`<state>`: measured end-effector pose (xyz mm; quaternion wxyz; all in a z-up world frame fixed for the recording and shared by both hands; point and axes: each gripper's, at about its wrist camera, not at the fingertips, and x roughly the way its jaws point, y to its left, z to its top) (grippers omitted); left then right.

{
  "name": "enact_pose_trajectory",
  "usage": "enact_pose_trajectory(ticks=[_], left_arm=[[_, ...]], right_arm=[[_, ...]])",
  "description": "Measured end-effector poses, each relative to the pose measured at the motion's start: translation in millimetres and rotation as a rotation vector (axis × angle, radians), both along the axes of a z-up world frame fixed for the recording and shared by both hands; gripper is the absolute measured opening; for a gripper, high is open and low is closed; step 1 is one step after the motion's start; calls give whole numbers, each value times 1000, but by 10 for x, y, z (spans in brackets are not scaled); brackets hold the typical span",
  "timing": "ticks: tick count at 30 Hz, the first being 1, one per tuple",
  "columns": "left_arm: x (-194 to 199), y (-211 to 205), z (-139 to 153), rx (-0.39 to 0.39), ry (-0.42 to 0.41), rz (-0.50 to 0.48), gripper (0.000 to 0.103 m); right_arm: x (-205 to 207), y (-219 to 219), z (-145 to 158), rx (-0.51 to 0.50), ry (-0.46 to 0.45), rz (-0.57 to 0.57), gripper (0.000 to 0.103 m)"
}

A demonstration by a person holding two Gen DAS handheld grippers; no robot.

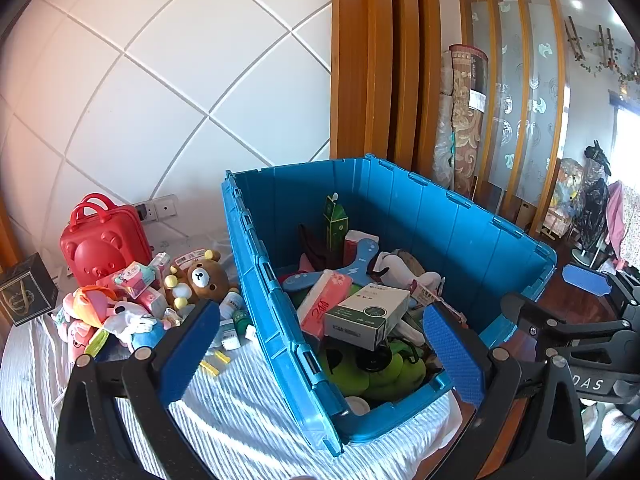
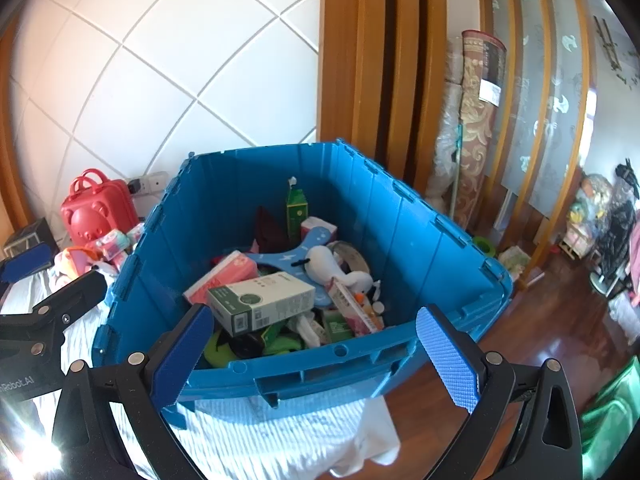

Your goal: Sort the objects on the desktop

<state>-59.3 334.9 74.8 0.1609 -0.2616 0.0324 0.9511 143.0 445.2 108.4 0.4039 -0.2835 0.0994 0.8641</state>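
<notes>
A blue plastic crate (image 1: 260,264) (image 2: 420,236) stands on the white cloth and holds several things: a white and green box (image 1: 366,314) (image 2: 262,302), a pink tissue pack (image 1: 324,300) (image 2: 224,276), a green carton (image 1: 335,220) (image 2: 297,208) and a white plush (image 2: 332,266). Left of the crate lies a pile with a brown bear plush (image 1: 202,276), a red bear case (image 1: 100,240) (image 2: 96,208) and small bottles (image 1: 234,320). My left gripper (image 1: 320,354) is open over the crate's near left corner. My right gripper (image 2: 316,354) hangs open above the crate's near rim. Both are empty.
A black box (image 1: 26,290) sits at the far left edge of the cloth (image 1: 248,412). Behind the crate are a tiled wall, wooden slats (image 2: 368,60) and a rolled rug (image 2: 476,120). Dark wood floor (image 2: 540,320) lies to the right. The other gripper shows at each view's side.
</notes>
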Motion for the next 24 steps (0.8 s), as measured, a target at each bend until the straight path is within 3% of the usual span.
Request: enact_pose_trajectory(ticks=[24], left_arm=[[-53,5,-36,-5,-22,-19,103]], right_arm=[[20,71,-53,-20,3,-12,103]])
